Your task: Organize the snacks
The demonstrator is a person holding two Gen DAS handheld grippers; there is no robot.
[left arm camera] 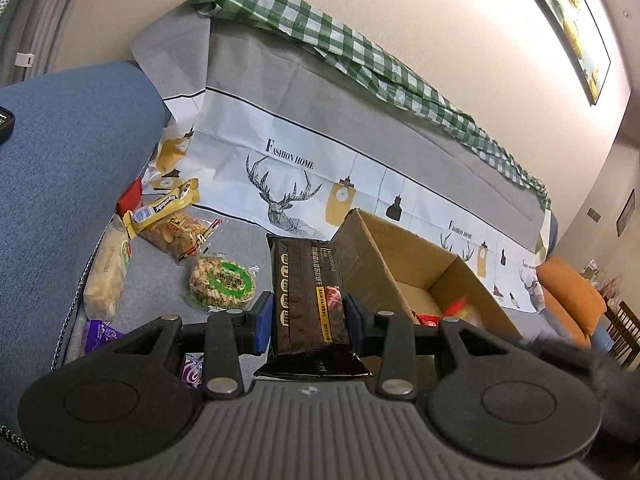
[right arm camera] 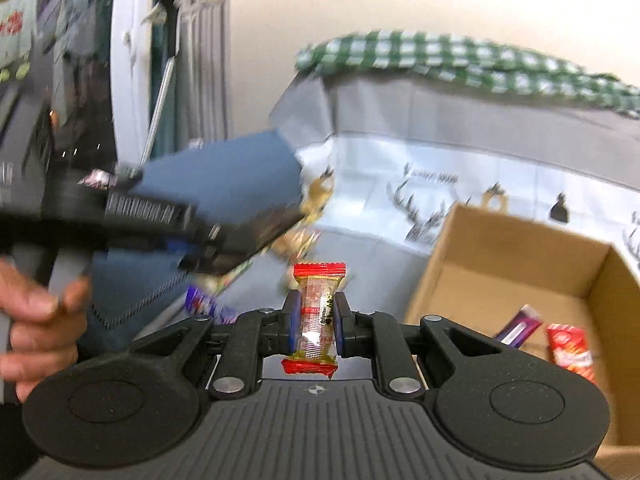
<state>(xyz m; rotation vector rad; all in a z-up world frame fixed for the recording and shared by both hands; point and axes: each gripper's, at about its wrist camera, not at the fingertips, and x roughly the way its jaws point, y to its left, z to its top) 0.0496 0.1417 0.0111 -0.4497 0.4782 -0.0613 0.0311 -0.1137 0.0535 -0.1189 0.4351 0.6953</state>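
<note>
Cream wall (left arm camera: 400, 20), framed picture (left arm camera: 568, 20), grey sofa cover (left arm camera: 280, 80) with deer print, green checked cloth (left arm camera: 320, 24), orange cushion (left arm camera: 568, 292)

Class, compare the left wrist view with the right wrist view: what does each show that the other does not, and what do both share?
Only the left wrist view: the left gripper shut on a dark brown packet, a round green-labelled rice cake, a bag of nuts and a framed picture on the wall.

Only the right wrist view: the right gripper shut on a small red-ended candy, a hand, and a purple bar in the box.

Both: the cardboard box, the deer-print cloth and the green checked cloth.
</note>
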